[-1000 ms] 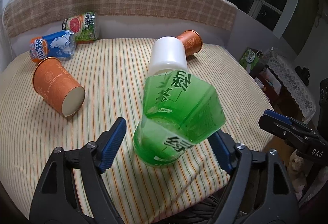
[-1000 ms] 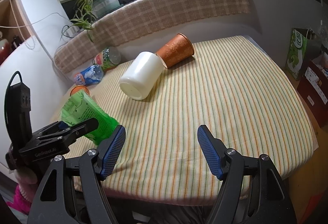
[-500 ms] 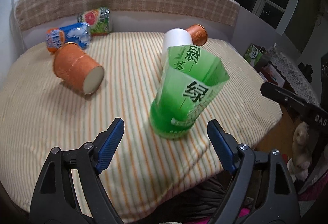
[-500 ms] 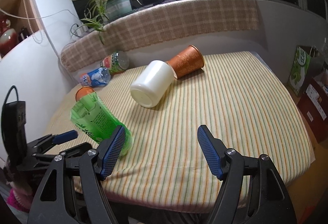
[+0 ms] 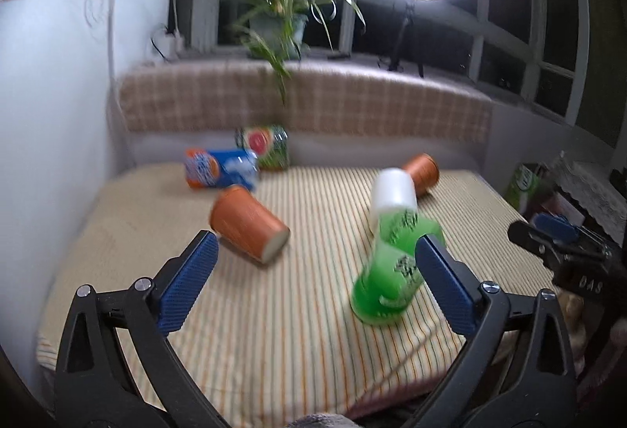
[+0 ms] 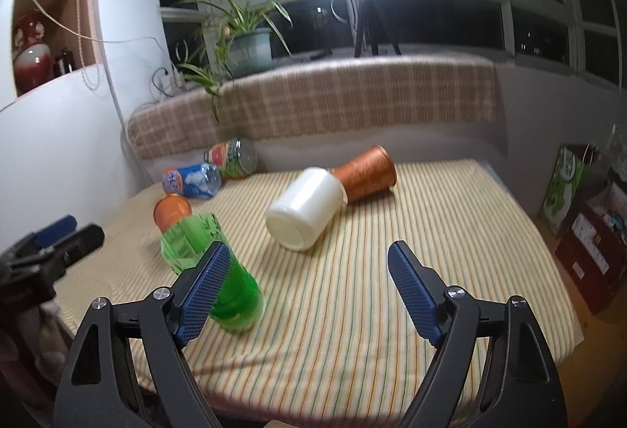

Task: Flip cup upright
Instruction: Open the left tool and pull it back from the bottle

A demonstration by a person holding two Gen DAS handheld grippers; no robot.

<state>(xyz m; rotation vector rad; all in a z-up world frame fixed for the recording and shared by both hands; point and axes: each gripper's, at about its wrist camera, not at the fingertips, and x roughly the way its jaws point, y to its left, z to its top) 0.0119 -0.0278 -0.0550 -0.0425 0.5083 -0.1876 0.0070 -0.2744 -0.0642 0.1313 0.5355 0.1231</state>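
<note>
Here the left hand-held gripper (image 5: 313, 267) gapes wide, gripping nothing. Right of it the green cup (image 5: 390, 269) stands base-down (slightly tilted) on the striped worktop (image 5: 305, 330); the right hand-held gripper (image 6: 309, 285) is likewise spread and bare.

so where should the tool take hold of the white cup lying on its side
Grip the white cup across its smooth round wall, mid-body, coming down from above with the right tool, open and nearest. It lies on its side on the striped cloth, one end against the copper cup, so the ends give poor purchase.
</note>
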